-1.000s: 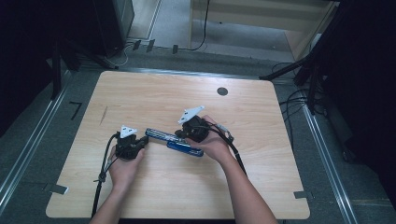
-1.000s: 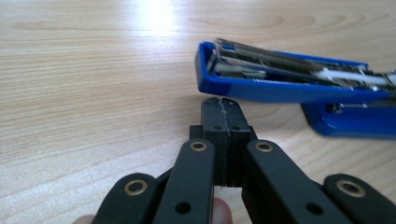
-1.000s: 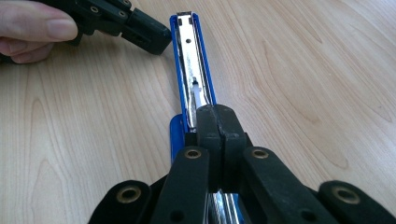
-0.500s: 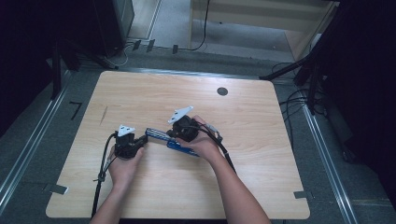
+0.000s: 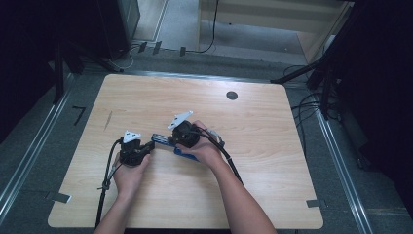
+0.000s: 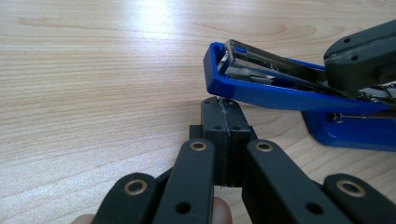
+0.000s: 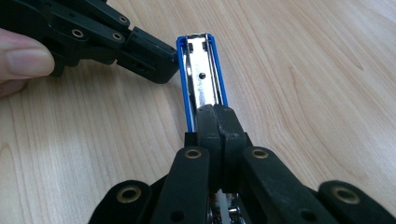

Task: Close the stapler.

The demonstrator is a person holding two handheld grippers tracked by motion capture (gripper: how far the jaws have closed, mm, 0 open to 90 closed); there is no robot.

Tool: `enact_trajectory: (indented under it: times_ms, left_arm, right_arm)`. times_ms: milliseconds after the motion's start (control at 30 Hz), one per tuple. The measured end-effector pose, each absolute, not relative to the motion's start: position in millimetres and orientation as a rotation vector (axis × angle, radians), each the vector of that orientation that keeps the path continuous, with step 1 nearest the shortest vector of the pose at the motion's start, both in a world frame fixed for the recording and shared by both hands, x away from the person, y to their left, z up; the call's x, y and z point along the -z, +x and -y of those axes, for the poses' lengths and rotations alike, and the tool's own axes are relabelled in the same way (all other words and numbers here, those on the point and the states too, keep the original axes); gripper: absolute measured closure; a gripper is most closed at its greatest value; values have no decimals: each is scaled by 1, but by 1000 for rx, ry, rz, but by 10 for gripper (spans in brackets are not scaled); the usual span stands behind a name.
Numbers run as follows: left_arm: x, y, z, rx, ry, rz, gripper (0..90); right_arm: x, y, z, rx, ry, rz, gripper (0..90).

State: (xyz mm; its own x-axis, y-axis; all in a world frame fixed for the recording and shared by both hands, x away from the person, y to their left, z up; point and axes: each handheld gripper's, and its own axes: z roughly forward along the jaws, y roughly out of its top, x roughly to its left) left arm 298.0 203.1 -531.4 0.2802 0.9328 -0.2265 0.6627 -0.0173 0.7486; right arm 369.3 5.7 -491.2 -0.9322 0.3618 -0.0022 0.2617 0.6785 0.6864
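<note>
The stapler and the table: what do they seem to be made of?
The stapler has a blue shell that looks like glossy plastic, with an even colour and soft highlights. Its inner channel looks like bright metal, since it is silvery and reflective. The table shows pale wood grain with a smooth sheen; whether it is solid wood or laminate cannot be told.

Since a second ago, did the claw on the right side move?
Yes. The right claw slid left along the blue metal stapler, farther from the dark round hole in the wooden table, toward the left claw.
</note>
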Motion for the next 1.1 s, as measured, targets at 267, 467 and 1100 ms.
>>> enact_trajectory:
  times_ms: [267, 467, 1100]
  left_arm:
    - [531, 298, -202, -422, 1747, -1451, 900]
    - [531, 297, -201, -428, 1744, -1441, 900]
    - [525, 294, -189, -436, 1722, -1345, 900]
  right_arm:
    - [491, 370, -7, -1091, 510, -2745, 900]
    - [491, 370, -6, -1091, 514, -2744, 900]
    - [482, 367, -1, -1113, 509, -2727, 900]
